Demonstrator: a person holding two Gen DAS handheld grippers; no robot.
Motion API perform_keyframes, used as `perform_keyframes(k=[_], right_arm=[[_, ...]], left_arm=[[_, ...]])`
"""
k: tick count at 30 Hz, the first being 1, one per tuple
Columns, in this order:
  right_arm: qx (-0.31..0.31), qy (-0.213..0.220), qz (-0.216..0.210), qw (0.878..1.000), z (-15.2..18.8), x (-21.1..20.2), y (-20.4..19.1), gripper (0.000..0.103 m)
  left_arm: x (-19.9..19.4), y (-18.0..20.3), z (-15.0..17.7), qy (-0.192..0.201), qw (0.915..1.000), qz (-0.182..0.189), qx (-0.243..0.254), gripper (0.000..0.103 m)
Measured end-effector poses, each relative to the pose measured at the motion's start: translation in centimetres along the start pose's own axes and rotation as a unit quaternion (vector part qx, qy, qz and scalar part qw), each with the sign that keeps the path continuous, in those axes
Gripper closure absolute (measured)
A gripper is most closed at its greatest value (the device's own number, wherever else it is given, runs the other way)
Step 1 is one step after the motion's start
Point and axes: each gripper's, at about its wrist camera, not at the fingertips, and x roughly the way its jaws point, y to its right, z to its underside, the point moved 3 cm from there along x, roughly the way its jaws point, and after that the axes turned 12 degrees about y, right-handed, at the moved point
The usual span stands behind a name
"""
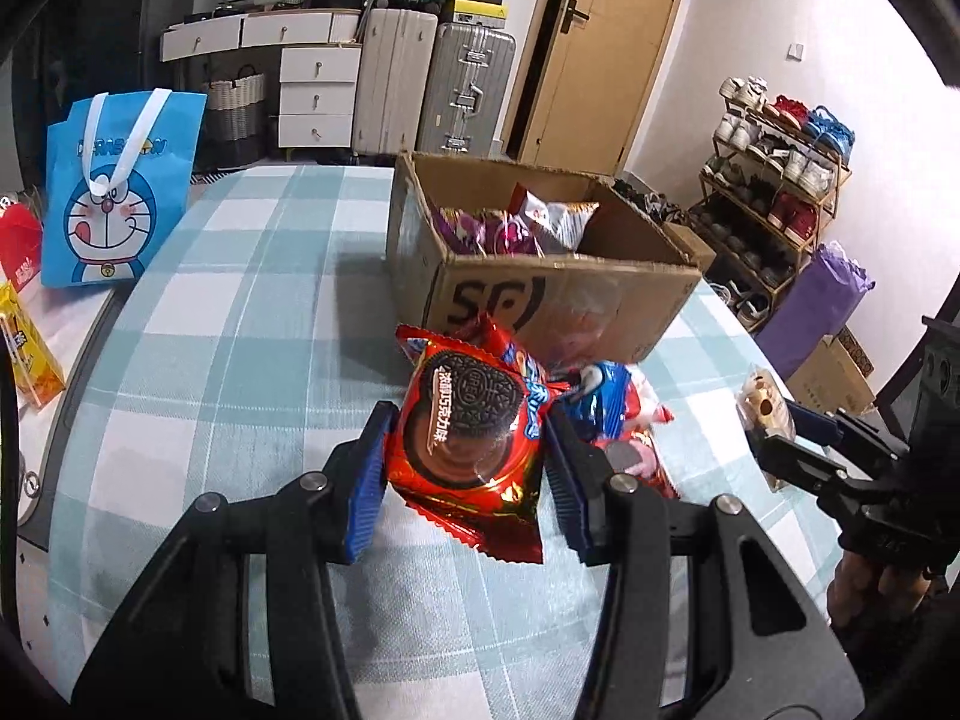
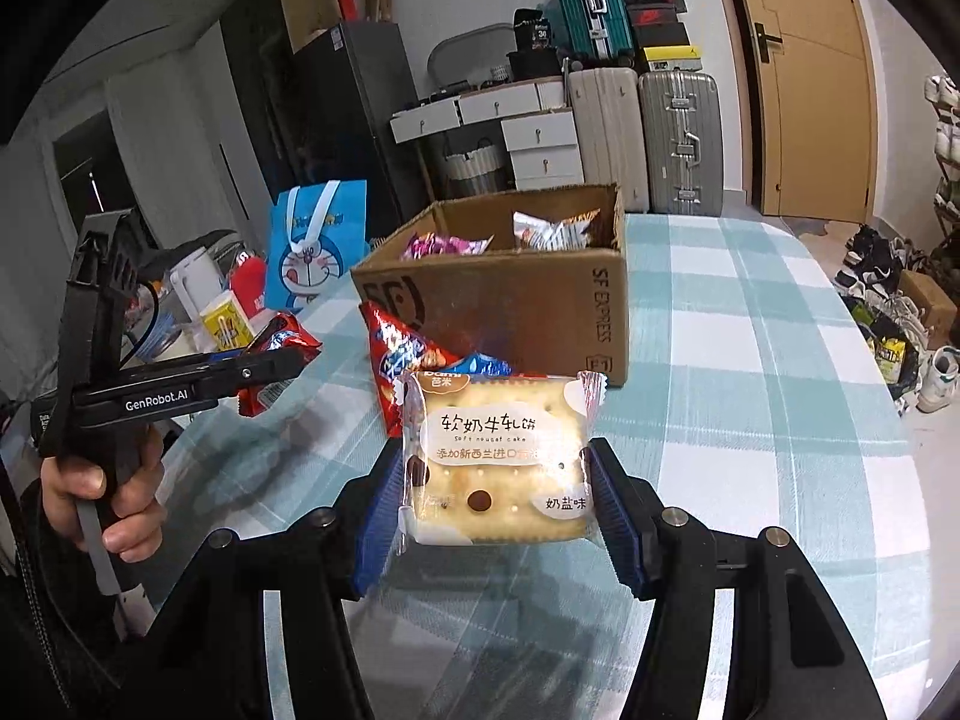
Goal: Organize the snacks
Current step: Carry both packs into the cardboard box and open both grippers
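while both my hands are loaded, i treat this as the carry to the cardboard box [image 1: 558,294]; on the left, my left gripper [image 1: 465,456] is clamped on the red oreo packet [image 1: 471,438], pads pressing its two side edges, packet lifted clear of the checked tablecloth [image 1: 240,330]; i judge the foil slippery, so i keep the squeeze even and avoid tilting; between the grippers, a few loose snack packets [image 2: 414,354] lie just in front of the box, so i pass above them; on the right, my right gripper [image 2: 498,480] grips the clear-wrapped nougat cracker [image 2: 498,462] across its sides; the box already holds packets at the back, so i aim each drop at the empty near corner, one hand at a time.
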Motion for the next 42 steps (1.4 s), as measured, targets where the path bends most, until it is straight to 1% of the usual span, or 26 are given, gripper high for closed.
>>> perform_keyframes(k=[5,19,27,36,42], right_arm=[[0.008,0.002,0.000,1.000,-0.9,0.7,0.5,0.043],[0.004,0.040,-0.002,0.999,-4.7,1.9,0.8,0.043],[0.014,0.056,-0.003,0.998,-6.3,2.9,1.1,0.043],[0.007,0.066,-0.008,0.998,-8.2,4.3,1.0,0.043],[0.003,0.071,-0.014,0.997,-9.5,5.6,1.0,0.043]], left_arm=[[0.0,0.2,-1.3,0.010,0.9999,0.001,-0.001,0.058],[1.4,0.9,-5.6,0.038,0.9992,0.007,-0.012,0.058],[2.5,1.9,-7.3,0.047,0.9989,0.006,-0.002,0.058],[4.0,3.1,-9.2,0.059,0.9982,0.002,0.012,0.058],[5.3,3.7,-10.2,0.057,0.9982,-0.001,0.016,0.058]])
